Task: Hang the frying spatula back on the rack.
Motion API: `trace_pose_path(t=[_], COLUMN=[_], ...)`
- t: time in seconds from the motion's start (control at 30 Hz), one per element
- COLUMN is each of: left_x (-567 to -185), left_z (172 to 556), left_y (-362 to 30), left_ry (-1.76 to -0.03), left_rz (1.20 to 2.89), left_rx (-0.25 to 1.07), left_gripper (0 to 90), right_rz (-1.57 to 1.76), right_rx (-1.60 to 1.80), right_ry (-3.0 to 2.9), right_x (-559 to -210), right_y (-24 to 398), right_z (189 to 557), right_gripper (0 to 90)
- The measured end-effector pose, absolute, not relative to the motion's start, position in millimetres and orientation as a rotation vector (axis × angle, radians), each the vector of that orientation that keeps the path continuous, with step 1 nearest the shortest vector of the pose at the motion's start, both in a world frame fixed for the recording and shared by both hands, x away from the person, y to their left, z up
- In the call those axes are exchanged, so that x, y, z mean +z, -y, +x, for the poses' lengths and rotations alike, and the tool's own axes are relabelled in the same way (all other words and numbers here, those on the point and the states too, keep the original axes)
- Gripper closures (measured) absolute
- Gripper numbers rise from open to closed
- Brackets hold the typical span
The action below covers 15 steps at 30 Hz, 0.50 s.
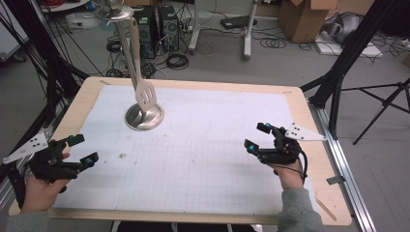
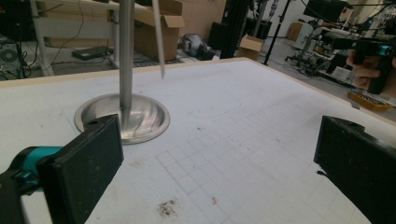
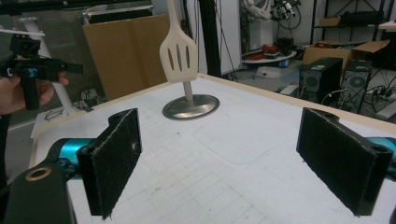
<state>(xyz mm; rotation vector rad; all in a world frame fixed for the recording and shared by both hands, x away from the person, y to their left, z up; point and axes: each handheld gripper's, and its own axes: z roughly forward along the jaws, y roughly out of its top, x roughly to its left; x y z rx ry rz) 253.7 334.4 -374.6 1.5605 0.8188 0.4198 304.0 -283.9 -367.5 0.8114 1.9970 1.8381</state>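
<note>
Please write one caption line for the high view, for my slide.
Slotted spatula hanging from a steel stand on the table, with left gripper and right gripper open, apart from it.

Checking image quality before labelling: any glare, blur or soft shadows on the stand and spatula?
High view: even light, glare on the stand base, the spatula sharp. Left gripper view: streaky reflections on the base, near pads soft, the spatula edge thin and pale. Right gripper view: spatula crisp, the right gripper jaws slightly blurred, the background clutter hazy.

Spatula (image 1: 143,92) above stand base (image 1: 144,117)
</note>
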Motion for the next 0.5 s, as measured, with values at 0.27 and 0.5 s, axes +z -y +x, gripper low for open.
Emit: trace_pose_path(t=[0.27,0.5], left_x=[-374.8,-376.4], left_z=[254.0,254.2], left_y=[-335.3,-330.9], left_ry=[-0.823,-0.830], left_rz=[1.558,1.568], left_rx=[0.424,0.424], left_gripper=[1.8,1.8], right_rz=[0.805,0.808], right_rx=[1.816,1.817], right_ry=[-1.957,-1.956], right_x=[-370.5,-373.0], right_y=[296.4,298.9], right_z=[293.8,294.2], right_gripper=[13.0,13.0])
